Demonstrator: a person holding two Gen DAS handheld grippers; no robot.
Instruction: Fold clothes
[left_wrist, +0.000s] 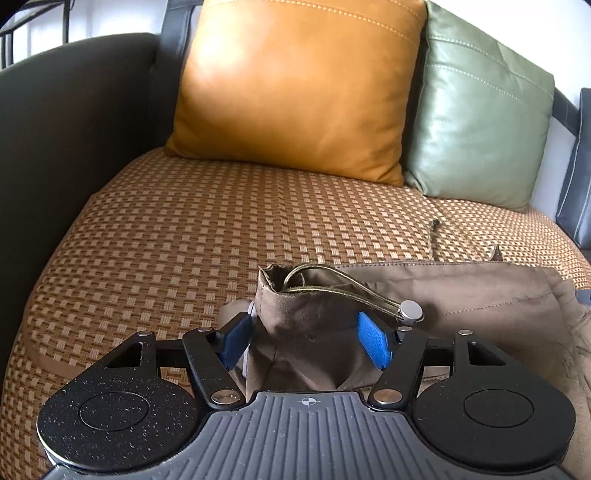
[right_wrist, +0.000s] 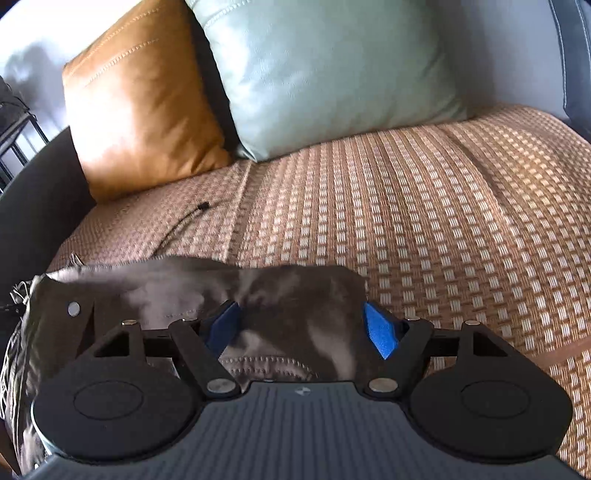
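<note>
A sofa fills both views: its seat is covered by a woven mat (left_wrist: 192, 236) in tan and brown checks, with an orange leather cushion (left_wrist: 295, 85) and a pale green cushion (left_wrist: 476, 122) propped against the backrest, a dark armrest (left_wrist: 62, 129) at the garment's left end, and bright daylight washing the wall behind. The garment (left_wrist: 461, 295), a brown piece with a drawstring and metal snaps (trousers or shorts, I cannot tell which), lies along the front of the seat. The left gripper (left_wrist: 308, 338) stands wide with a raised corner of the cloth between its blue pads, the fabric not visibly pinched. The right gripper (right_wrist: 301, 332) is likewise wide over the other end of the garment (right_wrist: 288, 295), which looks blurred in its view. The main risk, as I judge it, is uneven pickup: if one side closes on a single layer or only the green cord loop (left_wrist: 332, 280), the fold would skew or slip free. Closing too low could also snag the mat's weave and drag it. The loose drawstring end (right_wrist: 188, 218) lying on the mat may trail out of the fold.
</note>
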